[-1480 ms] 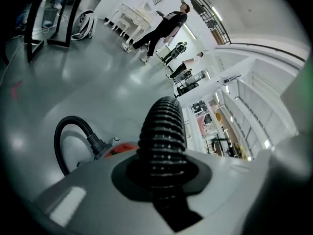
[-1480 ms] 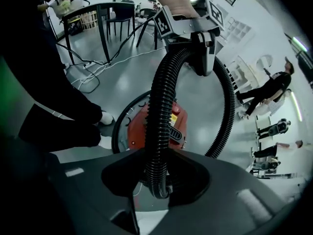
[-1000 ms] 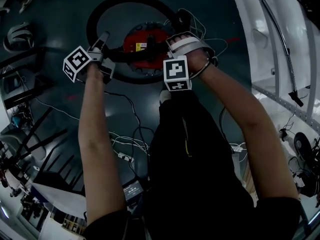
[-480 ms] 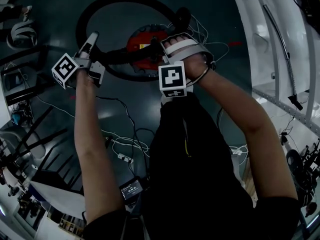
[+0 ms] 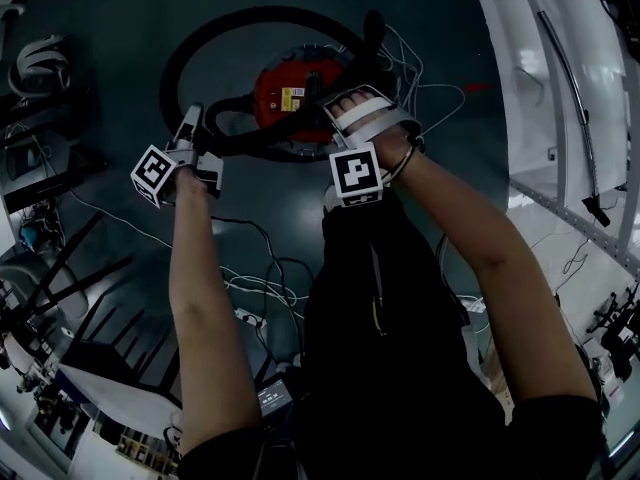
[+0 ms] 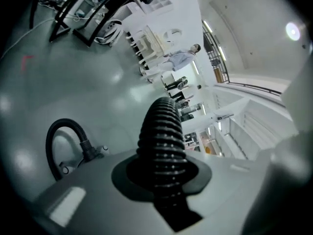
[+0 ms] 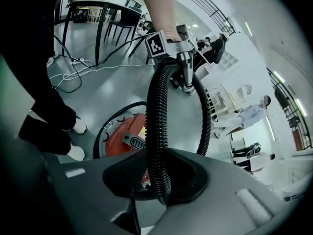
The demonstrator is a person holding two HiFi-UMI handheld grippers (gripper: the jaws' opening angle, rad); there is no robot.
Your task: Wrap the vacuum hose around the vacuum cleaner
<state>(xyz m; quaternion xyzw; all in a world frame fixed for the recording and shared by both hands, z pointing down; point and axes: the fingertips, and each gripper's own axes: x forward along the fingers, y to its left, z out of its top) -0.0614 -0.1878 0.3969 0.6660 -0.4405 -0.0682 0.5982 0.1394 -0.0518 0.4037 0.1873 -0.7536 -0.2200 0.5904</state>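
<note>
A red vacuum cleaner [image 5: 290, 93] sits on the dark floor, and its black ribbed hose [image 5: 190, 48] loops round its far and left sides. My left gripper [image 5: 190, 120] is shut on the hose left of the cleaner; in the left gripper view the hose [image 6: 164, 136] runs out from between the jaws. My right gripper [image 5: 345, 103] is over the cleaner's right side. Its jaws have just been closing, and they grip the hose [image 7: 156, 126]. In the right gripper view the hose arcs up to the left gripper [image 7: 182, 77], with the cleaner [image 7: 122, 136] below.
Loose cables [image 5: 250, 288] lie on the floor near my feet, and white cords [image 5: 425, 83] trail right of the cleaner. White panels and rails [image 5: 560, 98] stand at the right. Black table legs [image 5: 60, 268] are at the left. A person [image 7: 249, 114] stands far off.
My left gripper has come nearer to me and a little right, carrying the hose closer to the cleaner. The right gripper has shifted slightly with the hose.
</note>
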